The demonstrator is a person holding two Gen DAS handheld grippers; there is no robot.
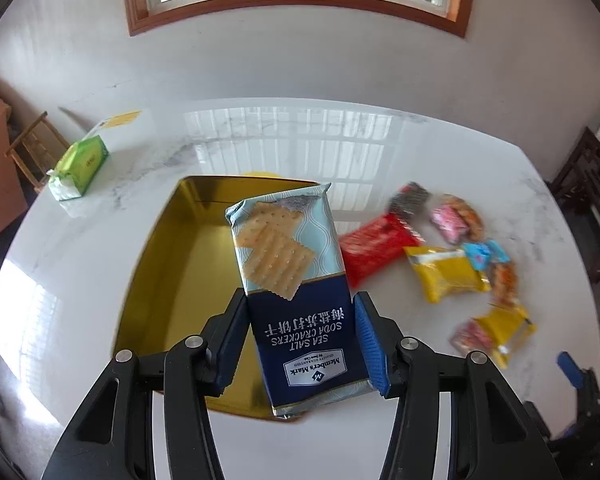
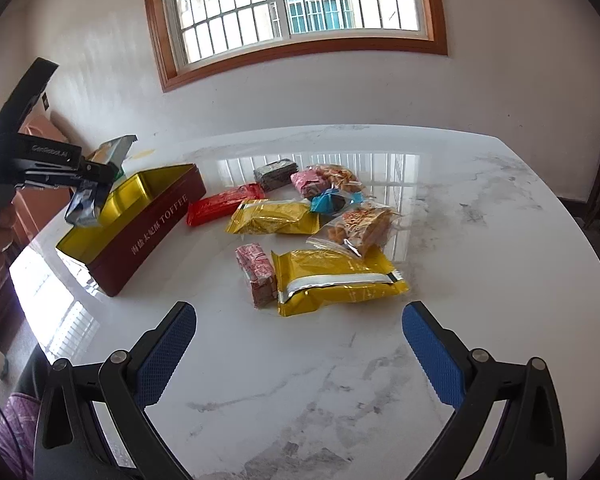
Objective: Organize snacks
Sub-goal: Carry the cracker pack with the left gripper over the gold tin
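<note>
Main risk: the cracker pack (image 1: 290,292) is long and you grip it only at its near, dark-blue end, so most of it sticks out past the fingertips over the tin (image 1: 168,264). If it pivots between the pads it can twist and land across the tin rim instead of flat inside. The foil wrap looks slick, and hard squeezing probably breaks crackers, so don't fix slip with more force.

Second risk: the pack sits skewed between the fingers, far end leaning to your left. Lower it like that and a corner may catch the tin wall; the tin looks light enough to slide on the glossy table (image 2: 480,240).

Third: release too high and it drops end-first and may bounce out.

Left gripper (image 1: 300,344): partly closed, both blue pads pressed on the pack's side edges, pack held in the air above the tin's open mouth. From the right wrist view the pack hangs over the tin's far-left end.

Right gripper (image 2: 300,344): fingers spread wide, nothing between them, touching nothing. Bare table directly below; the yellow bag (image 2: 336,280) lies just beyond the fingertips with the small pink pack (image 2: 256,276) beside it on the left. The other snacks lie further ahead, the tin ahead-left.
</note>
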